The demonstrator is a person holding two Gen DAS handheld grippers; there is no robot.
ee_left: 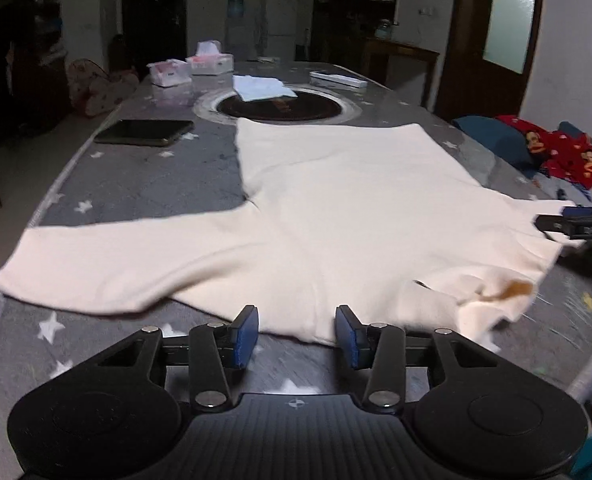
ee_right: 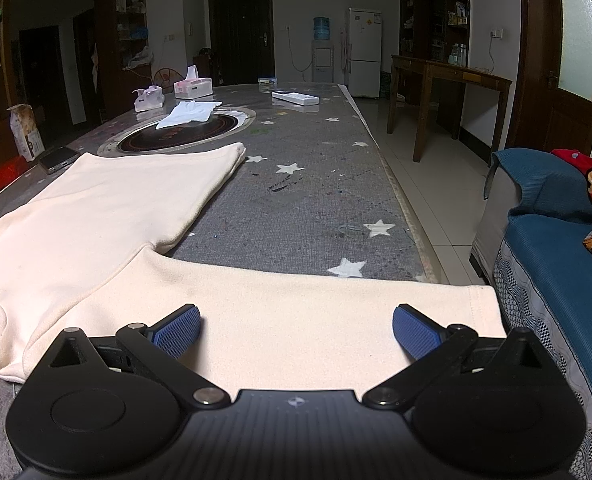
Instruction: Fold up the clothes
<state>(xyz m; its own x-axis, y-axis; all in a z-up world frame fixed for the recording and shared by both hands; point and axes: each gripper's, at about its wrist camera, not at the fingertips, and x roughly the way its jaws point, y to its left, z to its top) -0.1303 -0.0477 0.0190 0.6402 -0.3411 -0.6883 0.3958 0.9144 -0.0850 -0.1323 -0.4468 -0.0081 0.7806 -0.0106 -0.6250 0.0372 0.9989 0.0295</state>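
Here the biggest thing is the long table (ee_right: 316, 208), covered with a grey cloth printed with white stars. On it lies a cream shirt (ee_left: 336, 216), spread flat with its two sleeves stretched out to the sides; the neck part is bunched near the front edge and shows a brownish label or stain (I cannot tell which). In the middle of the table, behind the shirt, there is a round dark hob (ee_right: 180, 136) with a white cloth (ee_right: 188, 114) lying on it. A dark tablet (ee_left: 144, 132) rests left of the shirt body.

The left gripper (ee_left: 296, 336) is at the near edge of the shirt, close to the shoulder. Its blue pads stand partly apart, with the hem between them, but they are not pressing on the fabric. The right gripper (ee_right: 296, 332) is above the end of the right sleeve (ee_right: 316, 312), which hangs a little over the table edge. Its fingers are spread wide, and they grip nothing. Beside the table stands a blue sofa (ee_right: 556, 240).
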